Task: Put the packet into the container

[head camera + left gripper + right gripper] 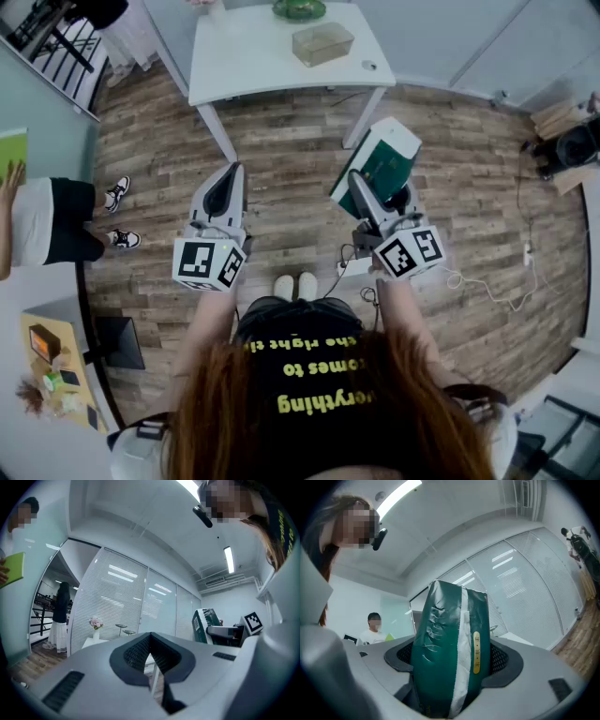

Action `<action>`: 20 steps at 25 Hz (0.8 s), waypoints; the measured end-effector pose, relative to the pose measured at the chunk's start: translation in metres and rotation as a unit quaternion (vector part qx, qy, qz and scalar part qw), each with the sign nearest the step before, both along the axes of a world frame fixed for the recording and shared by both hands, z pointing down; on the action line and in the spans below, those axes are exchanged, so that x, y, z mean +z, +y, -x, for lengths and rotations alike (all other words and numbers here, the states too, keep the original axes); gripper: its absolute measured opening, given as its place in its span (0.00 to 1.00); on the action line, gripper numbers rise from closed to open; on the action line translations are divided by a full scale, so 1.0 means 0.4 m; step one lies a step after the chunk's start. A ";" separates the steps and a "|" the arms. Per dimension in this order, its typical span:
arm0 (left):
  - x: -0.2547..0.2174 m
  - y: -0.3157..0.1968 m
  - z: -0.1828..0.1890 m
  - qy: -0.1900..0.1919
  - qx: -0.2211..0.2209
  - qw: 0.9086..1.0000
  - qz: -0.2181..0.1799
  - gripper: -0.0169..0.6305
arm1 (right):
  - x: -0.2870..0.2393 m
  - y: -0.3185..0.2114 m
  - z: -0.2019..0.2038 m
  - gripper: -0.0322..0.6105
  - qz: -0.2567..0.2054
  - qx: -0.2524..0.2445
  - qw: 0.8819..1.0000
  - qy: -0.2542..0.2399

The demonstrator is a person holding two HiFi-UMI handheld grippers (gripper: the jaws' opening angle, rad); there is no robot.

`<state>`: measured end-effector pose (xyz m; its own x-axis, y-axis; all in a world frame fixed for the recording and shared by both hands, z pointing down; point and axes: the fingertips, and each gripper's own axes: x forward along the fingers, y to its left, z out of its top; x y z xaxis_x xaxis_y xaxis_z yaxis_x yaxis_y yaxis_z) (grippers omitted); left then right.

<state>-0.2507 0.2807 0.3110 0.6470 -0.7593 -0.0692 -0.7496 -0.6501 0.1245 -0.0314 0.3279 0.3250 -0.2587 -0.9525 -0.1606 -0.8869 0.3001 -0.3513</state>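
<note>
A green and white packet [382, 157] stands up between the jaws of my right gripper [371, 192], which is shut on it and held above the wooden floor. In the right gripper view the packet [440, 634] fills the gap of the right gripper [452, 656], with both pads pressed against its sides. My left gripper [228, 187] is level with it on the left, shut and holding nothing; its tips [150, 637] meet. The clear container [322, 43] sits on the white table [244, 66] ahead, well beyond both grippers. The packet [206, 623] also shows in the left gripper view.
A green glass bowl [300, 9] and a small round object [369, 66] share the table. A person [56, 220] stands at the left with a green sheet. Cables and a power strip [356, 267] lie by the holder's feet. A cluttered desk [56, 366] is at lower left.
</note>
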 end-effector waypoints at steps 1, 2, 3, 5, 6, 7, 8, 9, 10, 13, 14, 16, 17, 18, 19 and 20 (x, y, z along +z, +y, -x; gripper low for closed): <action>0.004 0.000 -0.001 0.001 0.000 1.000 -0.003 0.03 | 0.000 0.000 0.000 0.65 0.000 0.000 1.000 0.001; 0.008 0.000 -0.002 0.001 0.000 1.000 -0.005 0.03 | -0.001 0.000 0.000 0.65 -0.001 0.000 1.000 0.002; 0.010 0.000 -0.004 0.002 0.001 1.000 -0.006 0.03 | -0.001 0.000 -0.001 0.65 -0.001 -0.001 1.000 0.003; 0.011 0.004 -0.011 0.002 0.001 1.000 -0.006 0.03 | 0.000 0.003 -0.007 0.65 0.000 0.000 1.000 0.002; 0.010 0.006 -0.017 0.001 0.002 1.000 -0.005 0.03 | 0.001 0.005 -0.011 0.65 0.001 0.000 1.000 0.001; 0.009 0.007 -0.023 0.001 0.002 1.000 -0.004 0.03 | 0.002 0.006 -0.016 0.65 0.002 0.000 1.000 0.000; 0.010 0.006 -0.028 0.001 0.003 1.000 -0.005 0.03 | 0.004 0.005 -0.022 0.65 0.003 0.000 1.000 -0.001; 0.012 0.003 -0.034 0.001 0.003 1.000 -0.006 0.03 | 0.004 0.004 -0.028 0.65 0.004 0.001 1.000 -0.002; 0.013 0.001 -0.039 0.001 0.003 1.000 -0.007 0.03 | 0.004 0.002 -0.034 0.65 0.004 0.001 1.000 -0.003; 0.015 -0.003 -0.054 0.000 0.003 1.000 -0.006 0.03 | 0.000 0.000 -0.052 0.65 0.001 0.001 1.000 -0.015; 0.015 -0.004 -0.059 0.000 0.002 1.000 -0.006 0.03 | -0.002 -0.001 -0.059 0.65 -0.001 -0.001 1.000 -0.024; 0.016 -0.008 -0.070 -0.001 0.001 1.000 -0.007 0.03 | -0.005 -0.003 -0.074 0.65 -0.004 -0.004 0.999 -0.037; 0.016 -0.008 -0.076 -0.001 0.000 1.000 -0.007 0.03 | -0.004 -0.003 -0.082 0.65 -0.003 -0.005 0.999 -0.037; 0.017 -0.009 -0.083 -0.001 -0.001 1.000 -0.008 0.03 | -0.002 -0.002 -0.090 0.65 -0.001 -0.006 0.999 -0.036; 0.016 -0.009 -0.090 -0.002 -0.002 1.000 -0.008 0.03 | -0.001 -0.001 -0.100 0.65 0.000 -0.007 0.999 -0.034; 0.015 -0.009 -0.097 -0.003 -0.004 1.000 -0.009 0.03 | -0.001 0.000 -0.110 0.65 0.000 -0.008 0.999 -0.034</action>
<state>-0.2117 0.2772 0.3170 0.6416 -0.7629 -0.0794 -0.7551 -0.6464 0.1091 0.0127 0.3278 0.3248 -0.2630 -0.9483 -0.1775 -0.8561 0.3142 -0.4103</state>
